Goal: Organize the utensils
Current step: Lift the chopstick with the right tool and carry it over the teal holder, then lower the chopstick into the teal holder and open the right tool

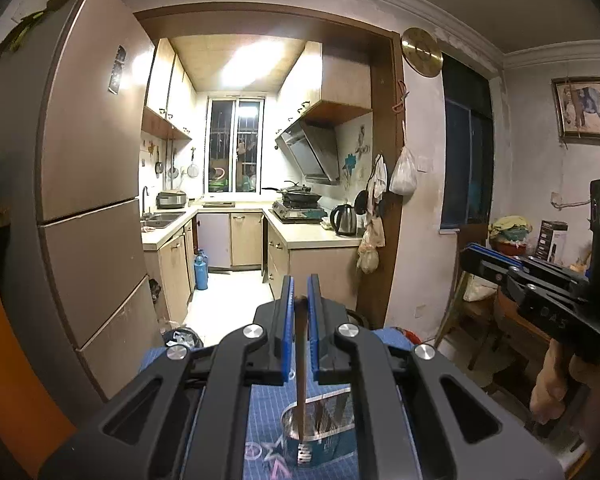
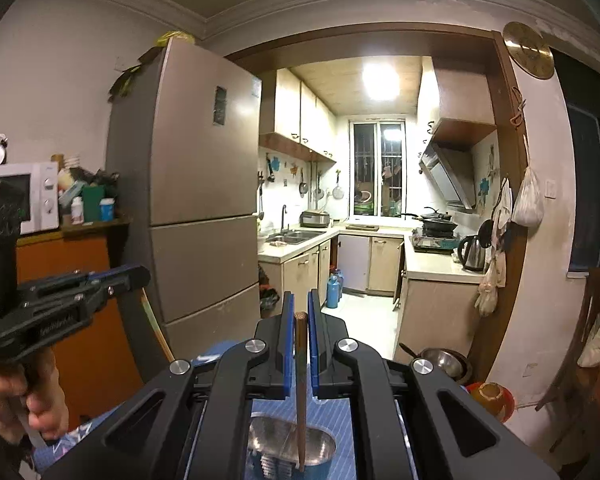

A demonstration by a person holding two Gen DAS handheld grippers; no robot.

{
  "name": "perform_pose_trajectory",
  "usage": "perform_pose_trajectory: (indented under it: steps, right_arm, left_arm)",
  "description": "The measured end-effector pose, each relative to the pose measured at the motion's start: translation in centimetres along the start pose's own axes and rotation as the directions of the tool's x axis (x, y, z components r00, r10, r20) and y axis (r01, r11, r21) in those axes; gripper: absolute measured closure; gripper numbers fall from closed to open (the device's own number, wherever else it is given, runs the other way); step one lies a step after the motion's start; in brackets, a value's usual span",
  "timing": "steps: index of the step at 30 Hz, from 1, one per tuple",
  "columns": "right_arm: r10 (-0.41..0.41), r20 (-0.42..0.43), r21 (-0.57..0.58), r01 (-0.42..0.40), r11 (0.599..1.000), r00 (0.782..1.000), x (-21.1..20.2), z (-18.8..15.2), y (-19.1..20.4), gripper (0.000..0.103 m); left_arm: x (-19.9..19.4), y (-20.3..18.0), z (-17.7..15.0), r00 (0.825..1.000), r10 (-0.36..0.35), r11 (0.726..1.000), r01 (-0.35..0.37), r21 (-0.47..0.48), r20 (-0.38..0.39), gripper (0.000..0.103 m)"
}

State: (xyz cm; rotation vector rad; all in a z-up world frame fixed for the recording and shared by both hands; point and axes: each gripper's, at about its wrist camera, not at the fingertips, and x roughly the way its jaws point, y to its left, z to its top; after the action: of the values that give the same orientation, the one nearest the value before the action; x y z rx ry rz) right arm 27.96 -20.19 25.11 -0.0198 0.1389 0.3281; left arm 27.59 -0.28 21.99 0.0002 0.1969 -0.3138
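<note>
My left gripper (image 1: 300, 292) is shut on a brown chopstick (image 1: 301, 364) that hangs straight down, its lower end inside a shiny metal utensil holder (image 1: 320, 432) on the blue patterned tablecloth (image 1: 260, 412). My right gripper (image 2: 300, 304) is shut on a second brown chopstick (image 2: 301, 384), its tip down inside the same metal holder (image 2: 292, 448). Each gripper shows in the other's view: the right one at the right edge (image 1: 532, 288), the left one at the left edge (image 2: 72, 296).
A tall fridge (image 2: 196, 184) stands at the left beside the kitchen doorway. A microwave (image 2: 24, 196) sits on an orange cabinet. A metal bowl (image 2: 444, 360) and an orange pot (image 2: 492, 396) lie on the floor at right. A wooden chair (image 1: 484, 316) stands at right.
</note>
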Motion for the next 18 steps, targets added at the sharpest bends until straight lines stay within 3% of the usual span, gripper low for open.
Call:
perform_pose_trajectory:
  steps: [8, 18]
  right_arm:
    - [0.003, -0.036, 0.041, -0.001, 0.999, 0.999, 6.4, -0.8, -1.9, 0.095]
    - [0.019, -0.131, 0.071, -0.010, 0.997, 0.991, 11.5, -6.9, -2.6, 0.095]
  left_arm:
    - [5.6, -0.3, -0.3, 0.999, -0.001, 1.000, 0.000, -0.009, -0.044, 0.098]
    - [10.2, 1.0, -4.8, 0.991, -0.010, 1.000, 0.007, -0.026, -0.137, 0.098]
